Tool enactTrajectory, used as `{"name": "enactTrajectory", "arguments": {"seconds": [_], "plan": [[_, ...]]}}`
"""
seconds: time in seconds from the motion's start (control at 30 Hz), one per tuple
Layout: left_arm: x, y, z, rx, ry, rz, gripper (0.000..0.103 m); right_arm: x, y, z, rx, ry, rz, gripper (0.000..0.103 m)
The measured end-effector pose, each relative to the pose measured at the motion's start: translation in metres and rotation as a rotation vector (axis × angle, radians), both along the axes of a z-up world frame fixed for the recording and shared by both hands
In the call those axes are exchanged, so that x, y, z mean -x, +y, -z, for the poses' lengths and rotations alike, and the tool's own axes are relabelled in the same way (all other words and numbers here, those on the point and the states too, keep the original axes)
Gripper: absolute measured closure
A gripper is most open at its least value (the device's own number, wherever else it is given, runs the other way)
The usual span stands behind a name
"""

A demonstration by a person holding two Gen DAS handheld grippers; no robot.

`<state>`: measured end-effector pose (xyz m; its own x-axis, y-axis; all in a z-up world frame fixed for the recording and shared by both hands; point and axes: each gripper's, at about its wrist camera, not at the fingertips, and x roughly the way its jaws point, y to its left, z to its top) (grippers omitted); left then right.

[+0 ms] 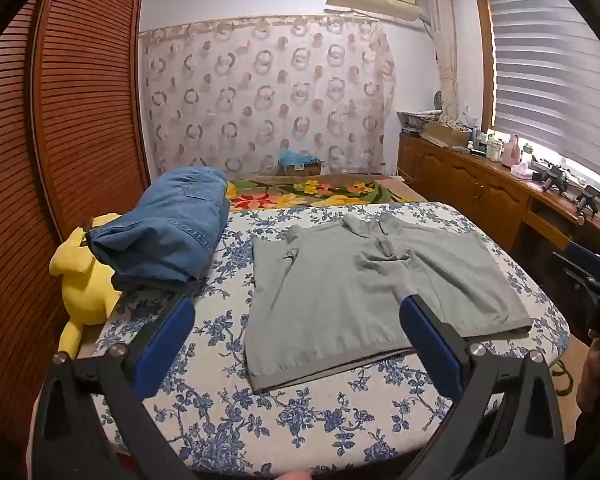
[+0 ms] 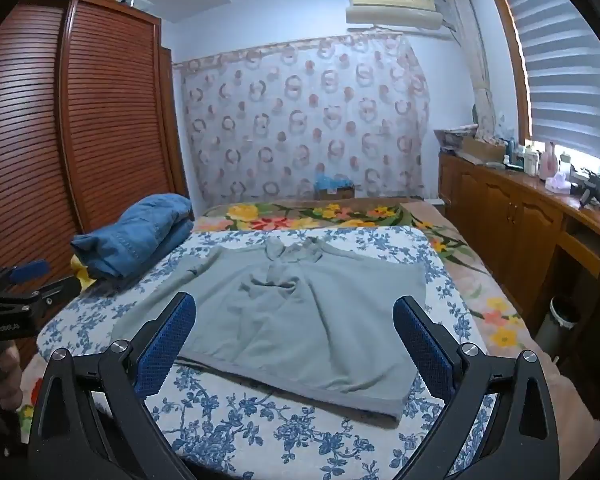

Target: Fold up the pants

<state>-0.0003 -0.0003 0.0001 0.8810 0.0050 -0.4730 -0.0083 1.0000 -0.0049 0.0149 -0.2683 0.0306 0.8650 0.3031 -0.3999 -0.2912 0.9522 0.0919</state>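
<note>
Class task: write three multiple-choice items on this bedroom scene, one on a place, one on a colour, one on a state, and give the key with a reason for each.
1. Where does the folded denim lie? A on the cabinet; B on the bed's left side; C on the floor.
2. What colour are the spread pants? A grey; B red; C black.
3. How do the two grippers stand? A both open; B both shut; C one gripping cloth.

Key: B, the denim sits left of the pants, beside a yellow plush toy. A, their cloth is grey. A, the left gripper and the right gripper hold nothing, fingers apart.

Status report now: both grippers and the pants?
Left gripper open, right gripper open, both empty. Grey pants flat on bed, unfolded. Folded jeans beside, not blocking.
</note>
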Motion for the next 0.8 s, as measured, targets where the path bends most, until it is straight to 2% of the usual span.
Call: {"name": "enactTrajectory", "arguments": {"seconds": [0.8], "plan": [[0.0021, -0.0021, -0.0010, 0.008, -0.001, 0.002, 0.000, 0.0007, -0.0010, 0.0010, 0.006, -0.006, 0.000, 0.001]]}}
